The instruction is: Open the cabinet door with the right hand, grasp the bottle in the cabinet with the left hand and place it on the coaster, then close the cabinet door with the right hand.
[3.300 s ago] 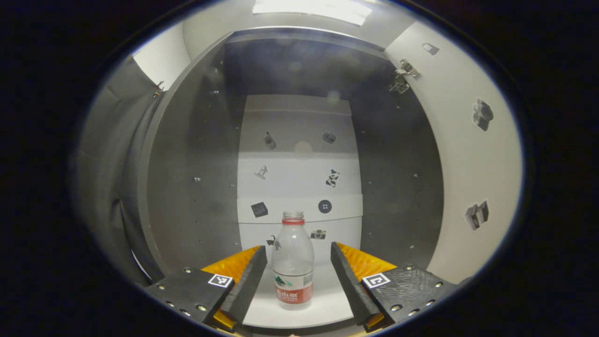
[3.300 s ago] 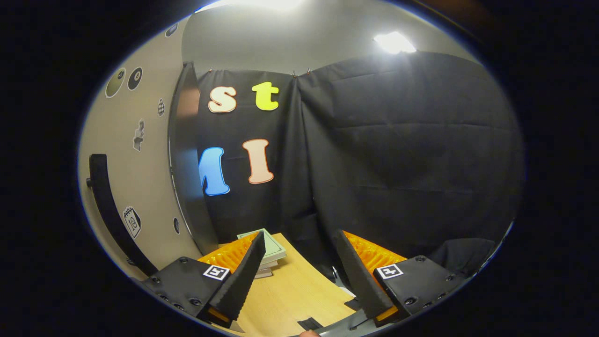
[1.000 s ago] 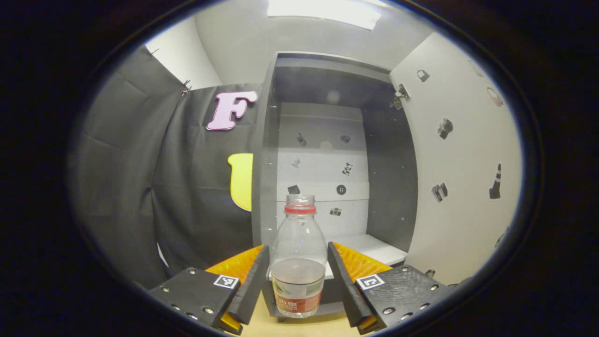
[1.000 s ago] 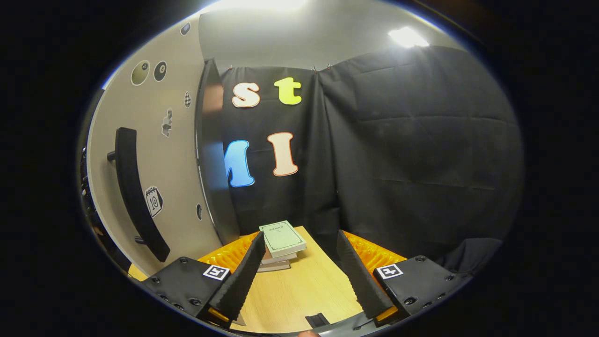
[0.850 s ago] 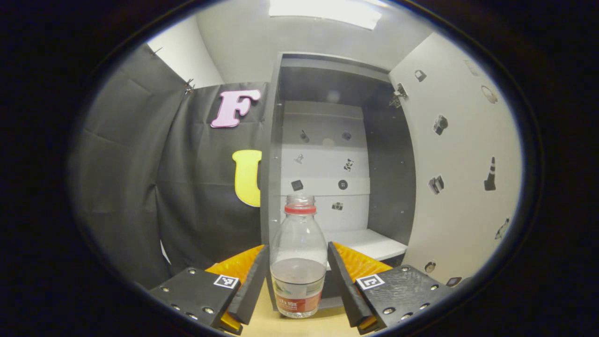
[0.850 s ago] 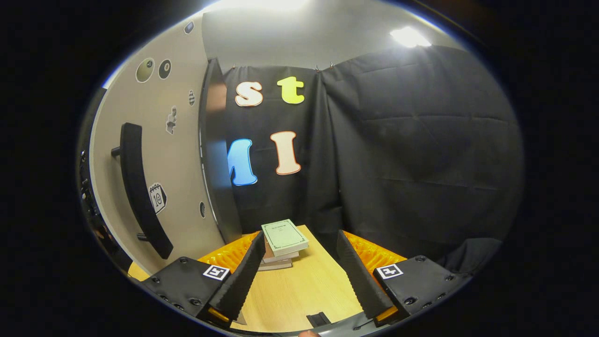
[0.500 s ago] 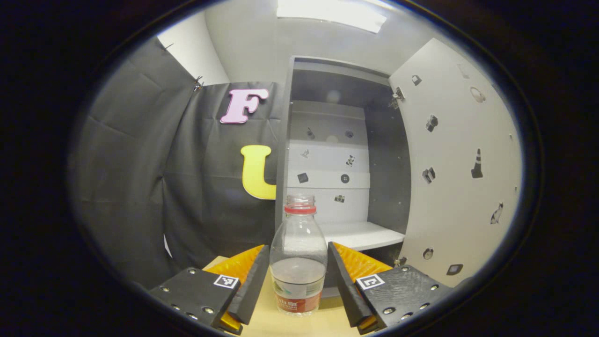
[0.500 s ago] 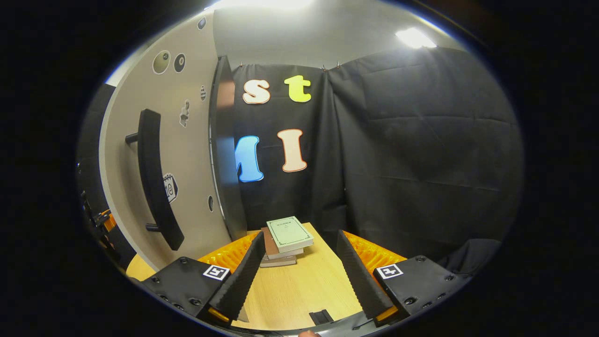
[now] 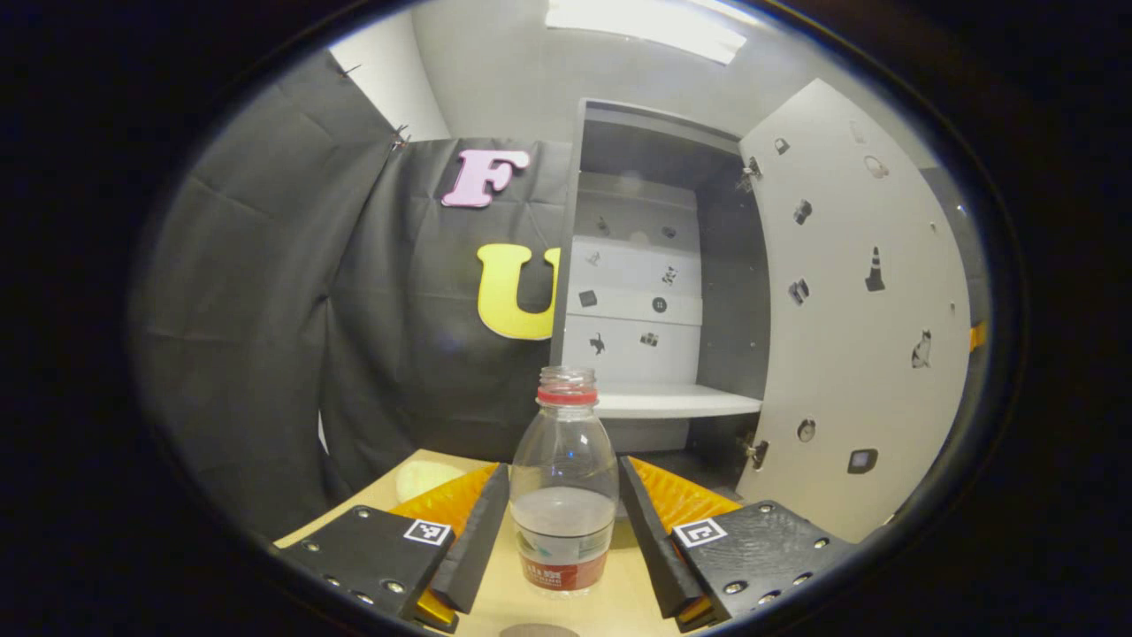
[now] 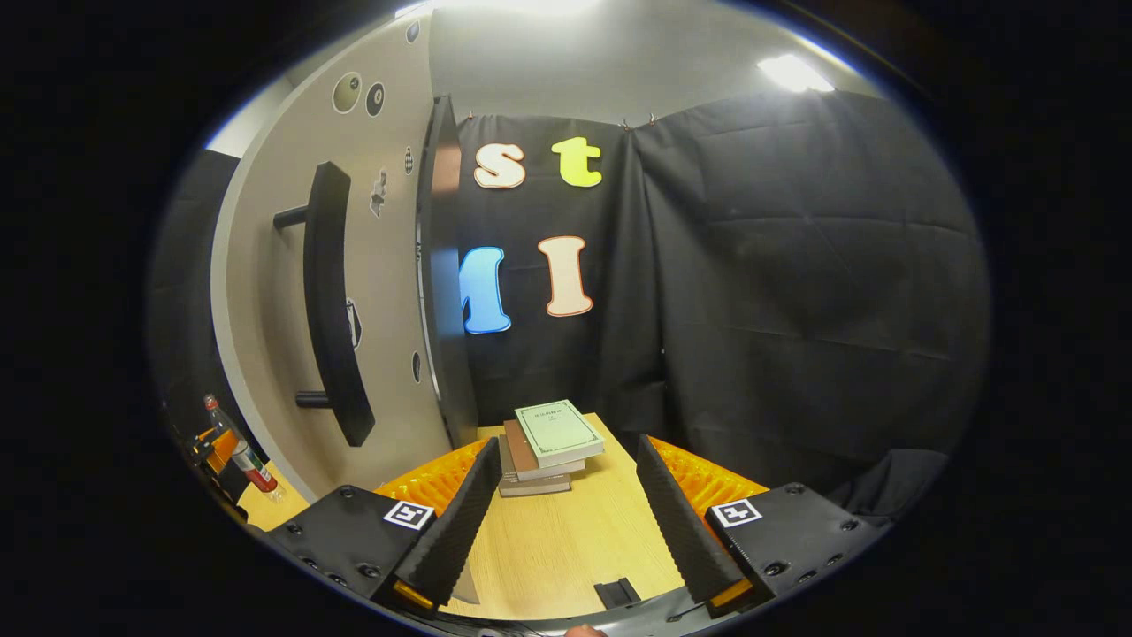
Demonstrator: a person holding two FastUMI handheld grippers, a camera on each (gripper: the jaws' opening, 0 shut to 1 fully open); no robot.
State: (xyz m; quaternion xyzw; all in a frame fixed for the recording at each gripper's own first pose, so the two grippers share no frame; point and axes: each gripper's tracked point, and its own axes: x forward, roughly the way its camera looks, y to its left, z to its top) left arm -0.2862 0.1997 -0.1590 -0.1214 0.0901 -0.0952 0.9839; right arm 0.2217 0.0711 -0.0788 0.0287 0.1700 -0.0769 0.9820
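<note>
A clear bottle (image 9: 564,478) with a red neck ring, no cap and a little water stands upright between my left gripper's (image 9: 563,471) fingers, which press on both its sides. It hangs low over the wooden table (image 9: 619,606), in front of the open cabinet (image 9: 654,265). The cabinet door (image 9: 849,336) swings out to the right. A dark round edge (image 9: 535,630) peeks in at the bottom; I cannot tell whether it is the coaster. My right gripper (image 10: 567,447) is open over the table, beside the door's black handle (image 10: 332,301). The bottle (image 10: 243,447) also shows far left.
A stack of books (image 10: 548,442) lies on the table (image 10: 566,540) ahead of the right gripper. A pale round patch (image 9: 423,478) sits on the table left of the bottle. The cabinet's white shelf (image 9: 672,402) is bare. Black cloth walls surround the table.
The left gripper has pulled back out of the cabinet with the bottle and come down over the table. The right gripper has drifted back, bringing the door handle further into view.
</note>
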